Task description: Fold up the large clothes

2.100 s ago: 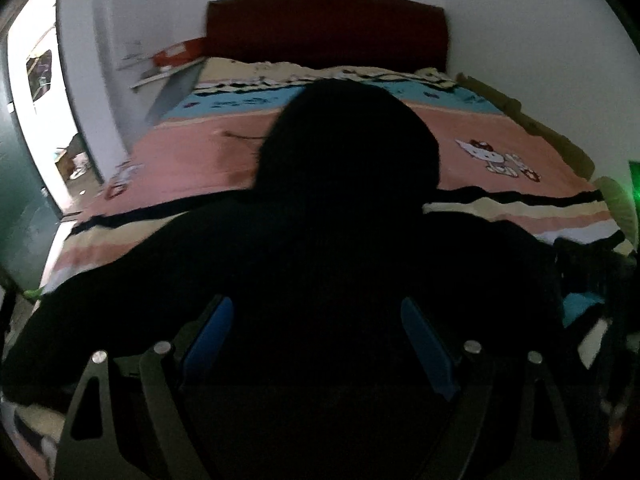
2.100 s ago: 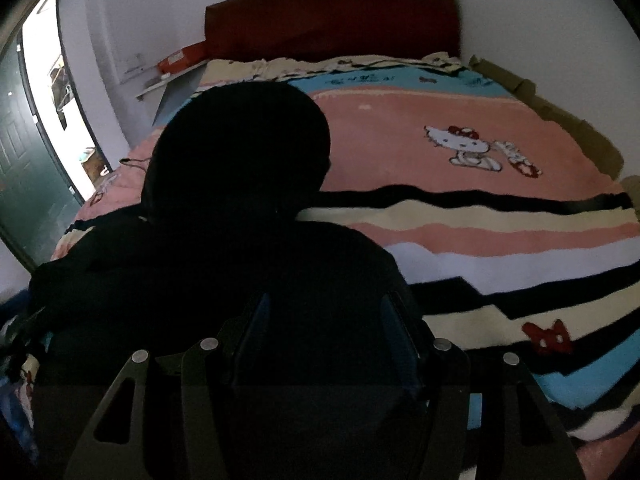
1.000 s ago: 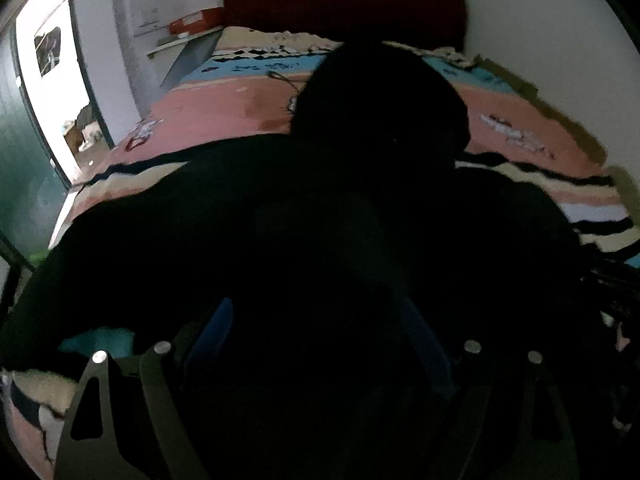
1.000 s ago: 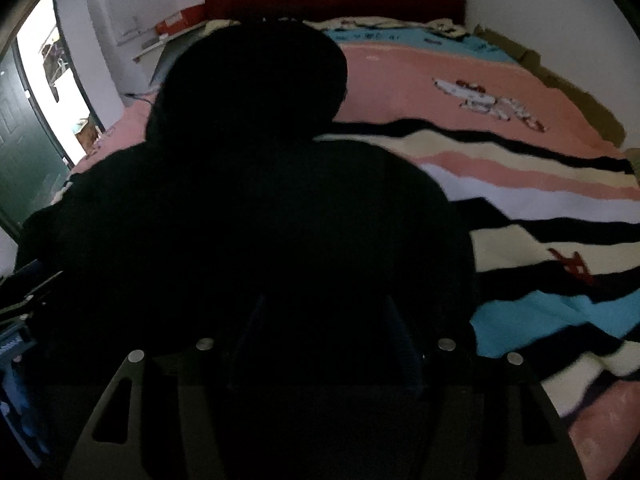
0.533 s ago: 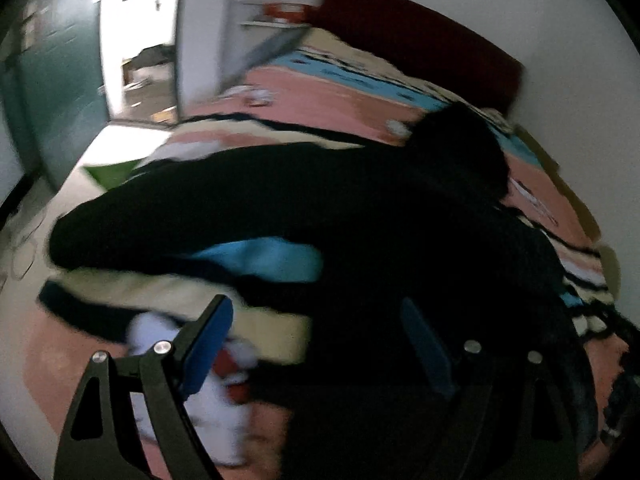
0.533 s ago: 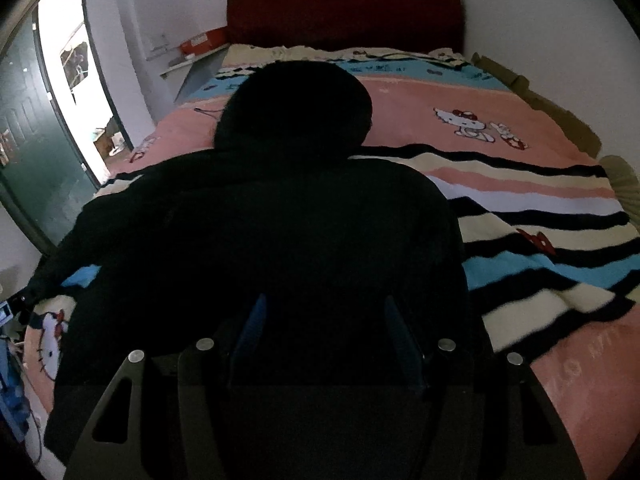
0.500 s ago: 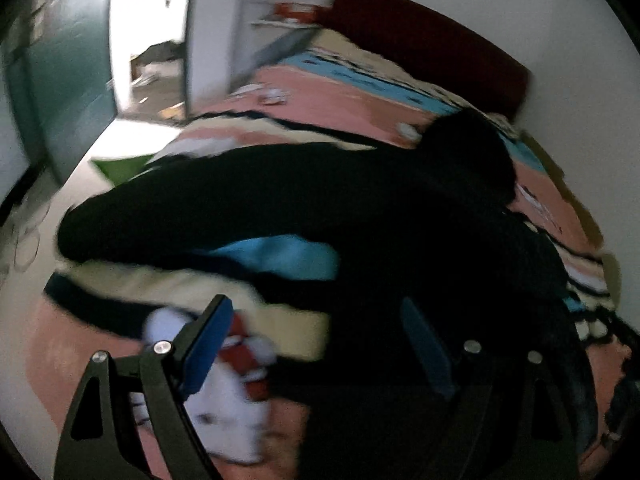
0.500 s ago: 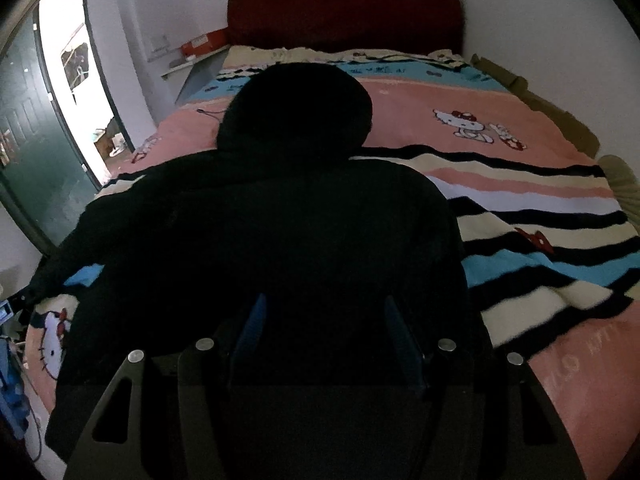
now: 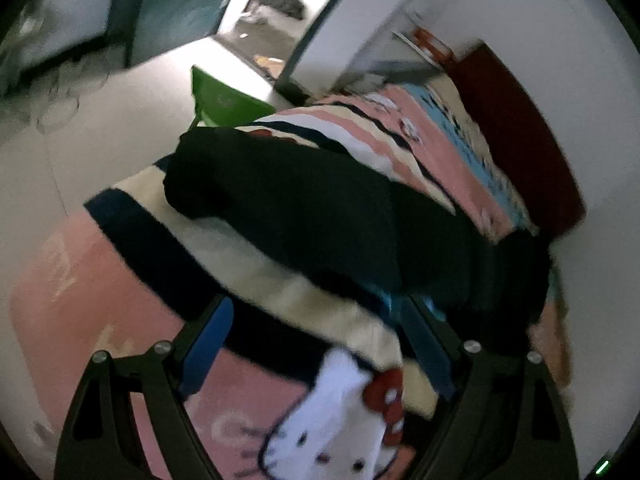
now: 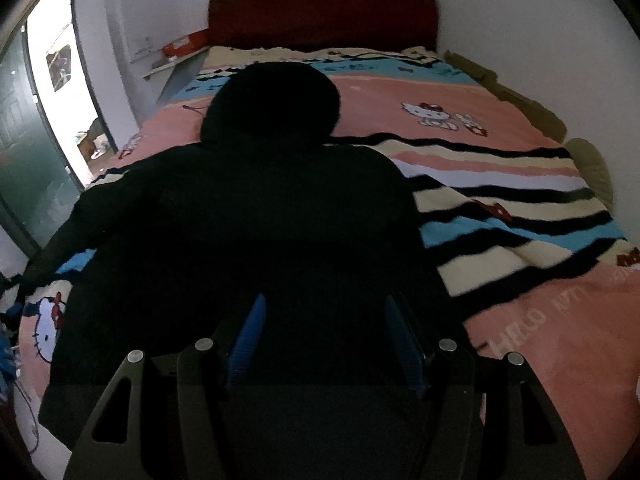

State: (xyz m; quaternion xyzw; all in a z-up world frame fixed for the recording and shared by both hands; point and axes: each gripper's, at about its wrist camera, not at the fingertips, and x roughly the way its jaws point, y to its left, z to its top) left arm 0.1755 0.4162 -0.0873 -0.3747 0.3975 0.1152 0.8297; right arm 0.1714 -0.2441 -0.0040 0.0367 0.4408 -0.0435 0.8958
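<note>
A large black hooded jacket lies spread flat on the bed, its hood pointing at the headboard. My right gripper hovers over the jacket's lower body, blue pads apart, and no fabric is visibly pinched. In the left wrist view the jacket's sleeve stretches out toward the bed's edge. My left gripper is open above the blanket just short of that sleeve, with nothing between its fingers.
A striped pink, cream and blue cartoon-cat blanket covers the bed. The red headboard stands against the far wall. An open doorway and a dark green door are on the left. A green object sits on the floor beside the bed.
My left gripper swung sideways and rolled, from over the jacket's body to the blanket beside the outstretched sleeve. My right gripper lifted back a little, so more of the jacket shows.
</note>
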